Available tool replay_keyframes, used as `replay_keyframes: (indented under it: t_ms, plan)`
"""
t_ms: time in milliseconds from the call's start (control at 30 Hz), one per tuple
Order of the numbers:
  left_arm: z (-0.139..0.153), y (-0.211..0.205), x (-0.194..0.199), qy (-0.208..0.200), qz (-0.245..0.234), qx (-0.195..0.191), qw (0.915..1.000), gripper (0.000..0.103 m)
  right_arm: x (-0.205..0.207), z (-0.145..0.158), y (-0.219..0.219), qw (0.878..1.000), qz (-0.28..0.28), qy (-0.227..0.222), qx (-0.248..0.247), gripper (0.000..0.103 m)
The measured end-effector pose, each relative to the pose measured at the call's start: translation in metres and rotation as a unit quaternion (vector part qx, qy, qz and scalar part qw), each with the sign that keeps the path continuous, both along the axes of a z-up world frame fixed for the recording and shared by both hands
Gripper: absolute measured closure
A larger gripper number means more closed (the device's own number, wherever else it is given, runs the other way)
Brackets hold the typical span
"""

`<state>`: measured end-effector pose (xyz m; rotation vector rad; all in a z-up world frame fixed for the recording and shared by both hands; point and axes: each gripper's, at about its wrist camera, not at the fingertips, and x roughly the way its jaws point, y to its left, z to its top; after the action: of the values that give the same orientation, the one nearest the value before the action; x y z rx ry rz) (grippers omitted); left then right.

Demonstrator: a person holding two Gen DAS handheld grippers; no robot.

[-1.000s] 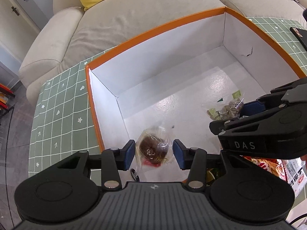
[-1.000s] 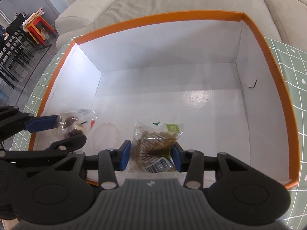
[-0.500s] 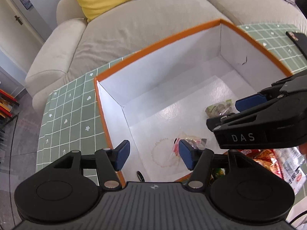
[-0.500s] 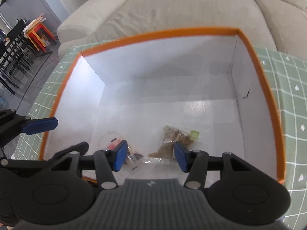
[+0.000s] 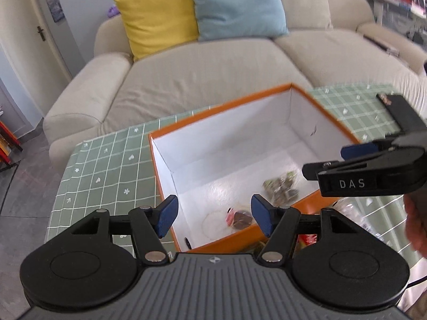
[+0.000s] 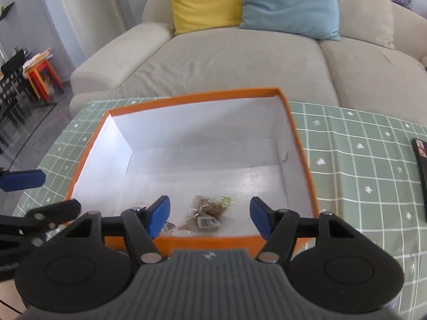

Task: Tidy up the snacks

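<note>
An orange box [image 5: 221,108] with a white inside stands on the green checked tablecloth. On its floor near the front wall lie a clear packet with a round brown snack [image 5: 241,217] and a green-labelled packet of brown pieces [image 5: 283,189]. My left gripper [image 5: 213,213] hovers above the box's front left corner, its jaws opening and nothing between the pads. My right gripper [image 6: 210,214] hovers over the front rim [image 6: 192,97], jaws also opening and empty; the brown-pieces packet [image 6: 208,210] lies far below it. Each gripper shows in the other's view: the right gripper [image 5: 339,160], the left gripper [image 6: 40,194].
A beige sofa [image 5: 213,61] with a yellow cushion [image 5: 154,13] and a blue cushion [image 5: 234,2] runs behind the table. A black flat object [image 6: 421,176] lies on the cloth at right. More snack packets [image 5: 307,240] sit in front of the box, beside a person's hand [image 5: 416,229].
Both grippers let go of their packets, widened their jaws and rose back out of the box. The two packets dropped to the box floor and stay there.
</note>
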<state>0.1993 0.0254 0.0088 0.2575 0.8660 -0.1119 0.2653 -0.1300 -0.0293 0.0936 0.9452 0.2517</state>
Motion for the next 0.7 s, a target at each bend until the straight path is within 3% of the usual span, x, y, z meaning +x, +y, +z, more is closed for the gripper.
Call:
replay_keyframes:
  t_ms: [100, 333, 600, 700]
  plan:
    - [0.012, -0.002, -0.015, -0.023, 0.006, -0.01, 0.9997, 0.029, -0.018, 0.008, -0.007, 1.0, -0.01, -0.02, -0.005, 0.039]
    - [0.03, 0.001, -0.048, -0.046, 0.021, -0.071, 0.9961, 0.03, -0.065, 0.033, -0.019, 0.998, -0.025, -0.058, -0.028, 0.038]
    - [0.031, 0.004, -0.088, -0.032, 0.02, -0.112, 0.993, 0.03, -0.115, 0.044, -0.035, 0.998, -0.019, -0.061, -0.005, 0.038]
    - [0.021, 0.003, -0.099, -0.029, 0.022, -0.11, 0.9932, 0.029, -0.13, 0.039, -0.039, 0.998, -0.018, -0.055, 0.001, 0.038]
